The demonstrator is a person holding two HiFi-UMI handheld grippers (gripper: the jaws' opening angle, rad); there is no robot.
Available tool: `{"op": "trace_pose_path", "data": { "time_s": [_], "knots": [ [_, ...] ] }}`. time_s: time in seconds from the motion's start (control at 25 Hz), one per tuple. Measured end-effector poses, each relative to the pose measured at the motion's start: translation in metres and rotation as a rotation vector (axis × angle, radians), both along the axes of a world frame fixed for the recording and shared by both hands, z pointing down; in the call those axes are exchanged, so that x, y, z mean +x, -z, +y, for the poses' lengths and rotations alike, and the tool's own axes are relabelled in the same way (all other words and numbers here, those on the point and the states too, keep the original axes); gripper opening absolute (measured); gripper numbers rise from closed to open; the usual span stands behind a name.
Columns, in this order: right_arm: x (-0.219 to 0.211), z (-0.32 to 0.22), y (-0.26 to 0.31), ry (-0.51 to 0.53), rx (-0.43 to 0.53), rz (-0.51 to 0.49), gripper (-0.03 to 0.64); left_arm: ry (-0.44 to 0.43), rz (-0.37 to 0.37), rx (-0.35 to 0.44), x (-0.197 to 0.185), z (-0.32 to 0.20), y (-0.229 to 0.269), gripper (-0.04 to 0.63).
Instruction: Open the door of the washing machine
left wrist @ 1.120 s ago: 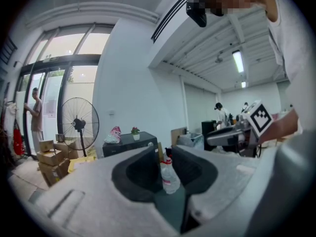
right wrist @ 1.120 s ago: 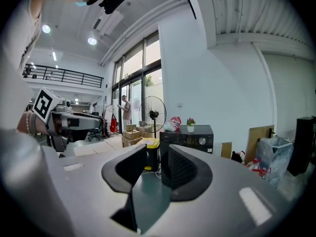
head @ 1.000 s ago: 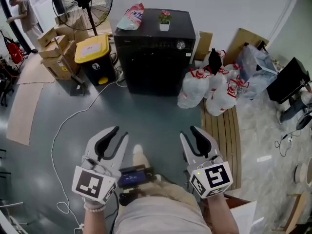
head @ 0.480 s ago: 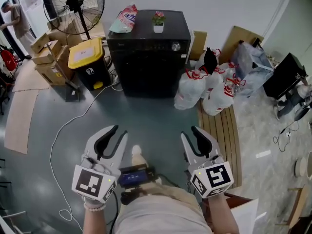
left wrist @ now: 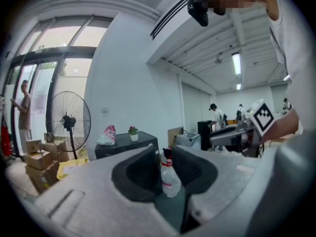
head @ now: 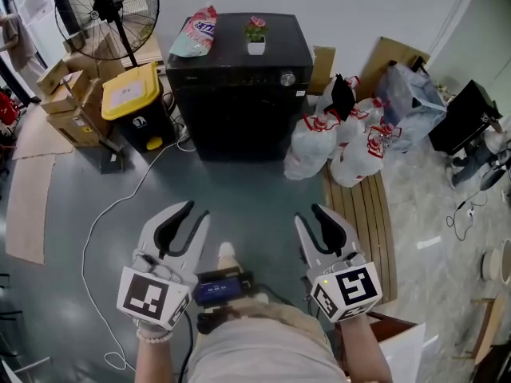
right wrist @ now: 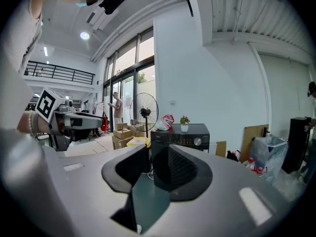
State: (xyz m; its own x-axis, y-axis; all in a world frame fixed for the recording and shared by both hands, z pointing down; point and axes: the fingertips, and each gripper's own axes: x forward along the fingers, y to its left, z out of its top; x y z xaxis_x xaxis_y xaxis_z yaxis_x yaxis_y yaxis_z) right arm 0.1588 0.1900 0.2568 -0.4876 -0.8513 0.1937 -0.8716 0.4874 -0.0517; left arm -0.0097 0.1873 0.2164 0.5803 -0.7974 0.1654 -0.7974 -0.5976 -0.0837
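Left gripper (head: 193,213) and right gripper (head: 310,214) fingers stand apart, empty, with the washing machine (head: 235,94) (door shut) well ahead of them.

Floor (head: 239,194) before the washing machine (head: 235,110) lies open; yellow-lidded bin (head: 132,94) crowds its left side, tied bags (head: 319,142) its right.
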Motion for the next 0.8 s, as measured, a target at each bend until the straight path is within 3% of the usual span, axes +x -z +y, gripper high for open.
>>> {"op": "trace_pose_path", "data": {
  "time_s": [0.8],
  "knots": [
    [-0.065,-0.125,-0.003,0.004,-0.05,0.022,0.121,-0.016,-0.002,-0.043,-0.063,-0.125,-0.007,0.101]
  ]
}}
